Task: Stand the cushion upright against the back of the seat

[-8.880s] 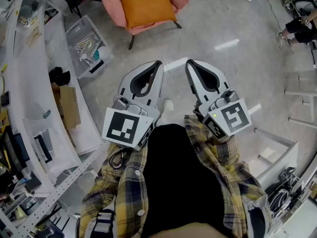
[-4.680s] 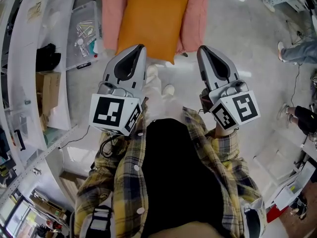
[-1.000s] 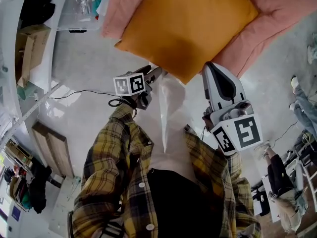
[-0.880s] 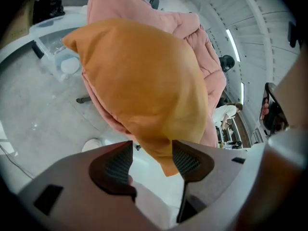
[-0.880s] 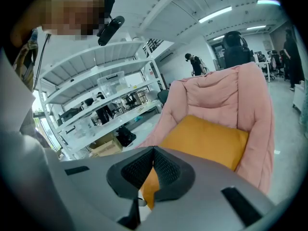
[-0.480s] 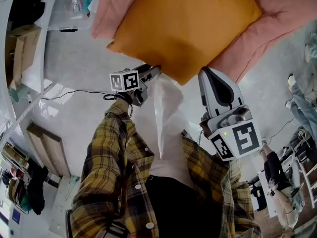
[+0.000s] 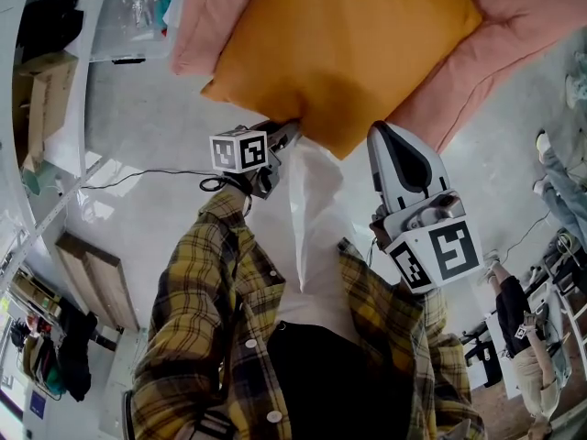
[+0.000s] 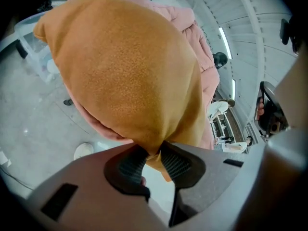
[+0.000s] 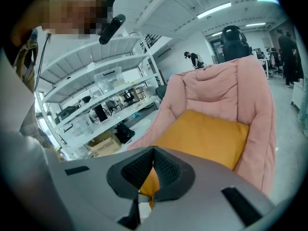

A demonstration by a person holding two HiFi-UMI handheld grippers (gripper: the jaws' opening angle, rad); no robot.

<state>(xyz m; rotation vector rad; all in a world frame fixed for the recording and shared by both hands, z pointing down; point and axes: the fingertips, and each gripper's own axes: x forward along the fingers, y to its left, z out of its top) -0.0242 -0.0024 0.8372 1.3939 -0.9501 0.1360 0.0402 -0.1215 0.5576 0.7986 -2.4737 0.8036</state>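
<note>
Cushion [image 8: 125, 66] corner pinched in left hand-held gripper [image 8: 153, 153]; jaws just closed in.

Floor [image 7: 165, 126]: grey polished concrete, reflecting overhead glare.
Shelving [image 9: 86, 94]: white metal racks lining the wall, carrying clear bins [image 9: 108, 81].
Lighting: ceiling strip lights [image 9: 214, 9] glowing.
Cardboard box [image 7: 41, 94]: sitting beside the shelving.

Lab: white shelving [image 9: 96, 97], parts bins [image 7: 138, 12].
</note>
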